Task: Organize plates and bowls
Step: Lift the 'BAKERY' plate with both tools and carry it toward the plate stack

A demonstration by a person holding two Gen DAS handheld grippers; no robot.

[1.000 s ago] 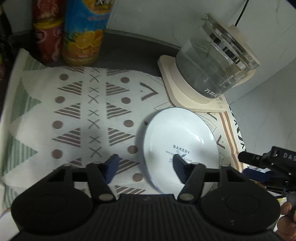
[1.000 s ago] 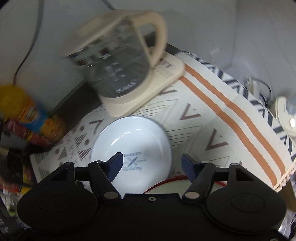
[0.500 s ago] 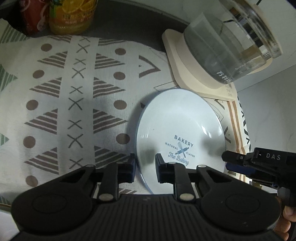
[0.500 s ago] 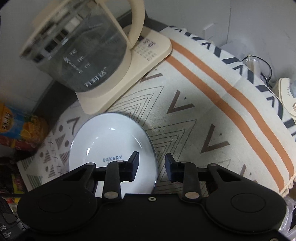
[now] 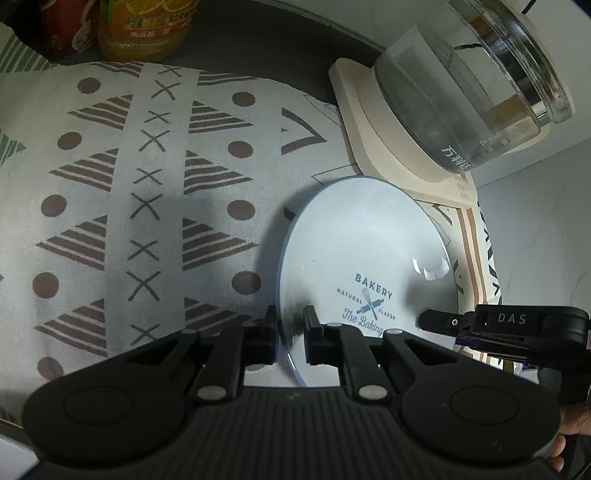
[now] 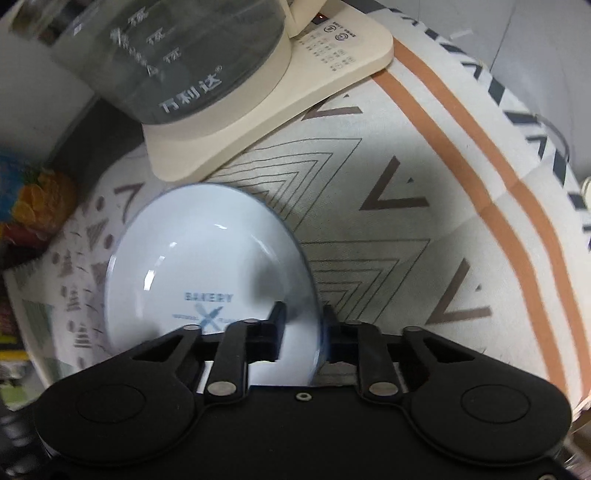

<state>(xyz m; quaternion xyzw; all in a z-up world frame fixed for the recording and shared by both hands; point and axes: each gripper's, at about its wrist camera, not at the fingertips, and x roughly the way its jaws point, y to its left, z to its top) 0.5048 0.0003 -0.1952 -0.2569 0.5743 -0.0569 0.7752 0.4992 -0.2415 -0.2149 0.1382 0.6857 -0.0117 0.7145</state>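
A white plate (image 5: 362,251) with blue "BAKERY" print lies on the patterned cloth (image 5: 147,192), just in front of the kettle base. My left gripper (image 5: 290,334) is shut on the plate's near left rim. In the right wrist view the same plate (image 6: 199,258) shows, and my right gripper (image 6: 303,325) is shut on its right rim. The right gripper also shows in the left wrist view (image 5: 428,321) at the plate's right edge.
A glass kettle (image 5: 469,92) on a cream base (image 5: 369,122) stands right behind the plate. An orange drink bottle (image 5: 147,29) and a red can (image 5: 66,29) stand at the back left. The cloth's orange-striped part (image 6: 461,155) spreads right.
Both grippers came down and forward onto the plate and closed from wide open onto its opposite rims. The kettle now looms closer in both views.
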